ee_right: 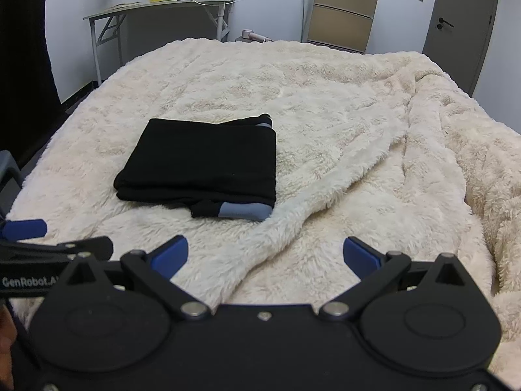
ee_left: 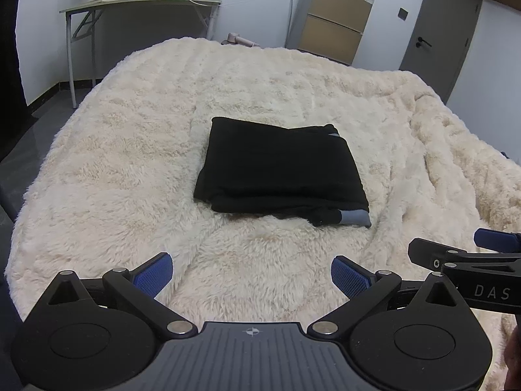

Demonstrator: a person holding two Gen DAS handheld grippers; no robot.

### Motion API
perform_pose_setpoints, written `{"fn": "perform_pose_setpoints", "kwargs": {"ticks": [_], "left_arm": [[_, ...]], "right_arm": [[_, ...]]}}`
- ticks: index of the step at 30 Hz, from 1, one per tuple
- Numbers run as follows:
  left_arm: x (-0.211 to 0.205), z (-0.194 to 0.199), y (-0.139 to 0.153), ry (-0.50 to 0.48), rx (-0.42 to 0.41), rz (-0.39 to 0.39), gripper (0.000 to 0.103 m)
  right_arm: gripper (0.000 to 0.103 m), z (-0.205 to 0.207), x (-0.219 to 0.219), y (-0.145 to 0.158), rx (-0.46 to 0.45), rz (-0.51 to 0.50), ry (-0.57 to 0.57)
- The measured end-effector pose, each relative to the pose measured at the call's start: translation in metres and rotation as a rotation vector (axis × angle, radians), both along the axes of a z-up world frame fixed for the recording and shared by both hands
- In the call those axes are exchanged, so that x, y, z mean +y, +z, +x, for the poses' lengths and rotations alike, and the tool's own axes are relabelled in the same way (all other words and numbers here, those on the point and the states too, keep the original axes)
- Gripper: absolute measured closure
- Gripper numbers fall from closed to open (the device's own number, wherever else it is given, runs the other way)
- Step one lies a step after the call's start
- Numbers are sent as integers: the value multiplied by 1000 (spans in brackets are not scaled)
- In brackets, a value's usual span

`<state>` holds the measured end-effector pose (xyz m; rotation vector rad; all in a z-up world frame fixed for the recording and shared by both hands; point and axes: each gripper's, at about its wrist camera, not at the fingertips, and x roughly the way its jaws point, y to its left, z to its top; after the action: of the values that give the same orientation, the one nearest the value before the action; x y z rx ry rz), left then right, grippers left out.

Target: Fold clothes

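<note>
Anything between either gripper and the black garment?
Nothing visible. Only bare fleece blanket lies between the open left gripper and the folded black garment; likewise for the open right gripper, though a raised blanket ridge runs there.

Left gripper [ee_left: 252, 275] fingers spread wide, right gripper [ee_right: 265, 257] likewise, side by side

A black garment [ee_left: 280, 166] lies folded into a neat, roughly rectangular stack of several layers, flat on the fluffy cream blanket [ee_left: 130, 163] near the middle of the bed. Its top face is smooth and plain black, with the layered edges showing along the near side. A grey-blue cuff [ee_right: 244, 210] pokes out from under the stack at the near right corner.
</note>
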<state>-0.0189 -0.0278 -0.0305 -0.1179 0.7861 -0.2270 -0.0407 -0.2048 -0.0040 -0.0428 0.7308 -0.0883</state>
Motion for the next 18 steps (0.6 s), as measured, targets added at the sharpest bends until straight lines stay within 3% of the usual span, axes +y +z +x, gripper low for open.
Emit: {"fn": "perform_pose_setpoints", "kwargs": {"ticks": [18], "left_arm": [[1,0,1,-5,-7,-4,0]], "right_arm": [[0,-3,0,2,-5,-5,2]]}}
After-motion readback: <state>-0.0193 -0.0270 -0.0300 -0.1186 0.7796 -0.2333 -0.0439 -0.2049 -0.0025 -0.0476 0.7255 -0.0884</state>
